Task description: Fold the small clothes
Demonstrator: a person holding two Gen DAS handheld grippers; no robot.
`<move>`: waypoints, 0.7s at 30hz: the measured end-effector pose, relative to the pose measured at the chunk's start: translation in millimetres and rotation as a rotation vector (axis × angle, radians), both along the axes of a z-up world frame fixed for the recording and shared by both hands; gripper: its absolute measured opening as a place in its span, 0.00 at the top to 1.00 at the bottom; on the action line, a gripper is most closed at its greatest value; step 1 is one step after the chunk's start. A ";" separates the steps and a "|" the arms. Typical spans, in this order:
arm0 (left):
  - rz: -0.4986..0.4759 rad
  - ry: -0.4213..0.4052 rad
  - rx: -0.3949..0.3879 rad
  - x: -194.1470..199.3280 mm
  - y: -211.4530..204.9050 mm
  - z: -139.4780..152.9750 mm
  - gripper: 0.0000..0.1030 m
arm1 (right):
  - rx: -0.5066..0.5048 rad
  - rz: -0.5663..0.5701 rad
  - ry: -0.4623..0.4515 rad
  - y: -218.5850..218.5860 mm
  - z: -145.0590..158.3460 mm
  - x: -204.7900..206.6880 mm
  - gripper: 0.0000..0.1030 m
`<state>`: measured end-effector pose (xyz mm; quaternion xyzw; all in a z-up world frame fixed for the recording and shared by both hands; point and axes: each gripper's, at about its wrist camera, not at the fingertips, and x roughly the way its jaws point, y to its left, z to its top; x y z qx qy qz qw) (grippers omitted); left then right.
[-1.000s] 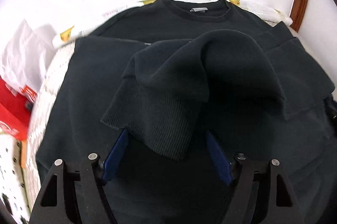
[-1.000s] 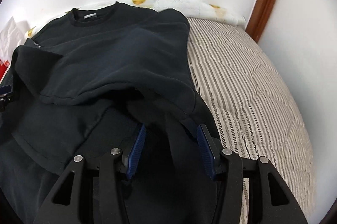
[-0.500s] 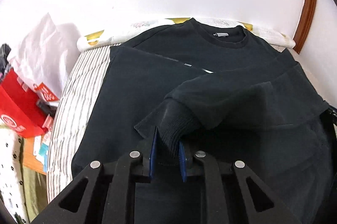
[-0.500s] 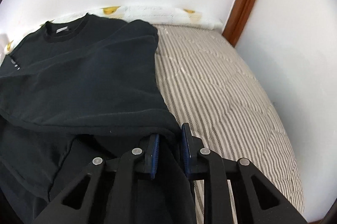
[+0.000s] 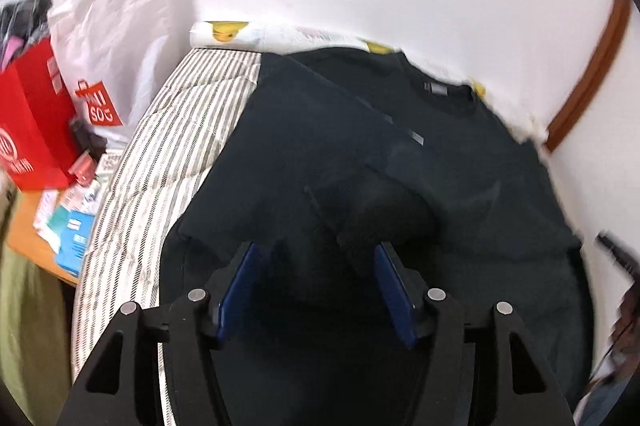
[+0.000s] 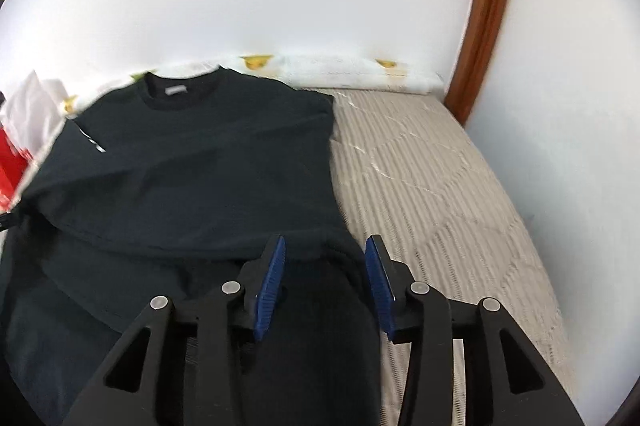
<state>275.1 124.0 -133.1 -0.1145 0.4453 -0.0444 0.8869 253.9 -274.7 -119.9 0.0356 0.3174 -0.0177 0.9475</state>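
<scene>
In your left wrist view, your left gripper (image 5: 316,274) is released, its blue pads spread wide with nothing between them; it hovers over the black sweatshirt (image 5: 360,161), which lies on the striped bed cover (image 5: 160,161) with its collar toward one o'clock and a sleeve folded across the body; the ribbed cuff (image 5: 360,242) sits just ahead of the right-hand pad, and you cannot tell whether it touches it; at nine o'clock stands a red paper bag (image 5: 28,129), with a white shopping bag (image 5: 112,37) behind it at ten o'clock; a patterned pillow (image 5: 232,33) lies along the wall at eleven o'clock. In your right wrist view, your right gripper (image 6: 325,282) is likewise released, pads apart over the near right edge of the black sweatshirt (image 6: 192,177), dark fabric showing between them; the garment fills the left half of the view, collar at eleven o'clock; the striped bed cover (image 6: 432,193) lies bare at three o'clock; a wooden door frame (image 6: 484,17) rises at one o'clock.
</scene>
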 end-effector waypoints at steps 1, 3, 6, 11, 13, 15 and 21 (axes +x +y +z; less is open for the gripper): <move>0.007 0.004 -0.014 3.9 2.0 0.0 0.44 | 0.018 0.007 0.002 3.2 0.1 2.1 0.59; 0.013 0.014 -0.030 15.2 0.1 -3.8 0.44 | 0.048 0.025 0.013 11.7 -2.1 6.9 0.59; 0.003 0.043 -0.043 28.2 -6.2 -14.9 0.44 | 0.045 0.042 0.024 24.9 -5.5 11.3 0.59; -0.032 0.081 -0.018 34.0 -24.2 -33.5 0.45 | 0.021 0.070 0.052 43.5 -15.3 15.9 0.59; -0.050 0.062 0.016 34.1 -33.4 -35.1 0.45 | 0.011 0.072 0.063 45.6 -19.6 17.6 0.59; -0.068 0.052 0.050 35.5 -40.3 -35.3 0.45 | 0.009 0.072 0.071 45.2 -22.7 18.4 0.59; -0.073 0.032 0.096 48.4 -49.2 -37.4 0.45 | 0.046 0.066 0.097 40.2 -33.4 22.7 0.58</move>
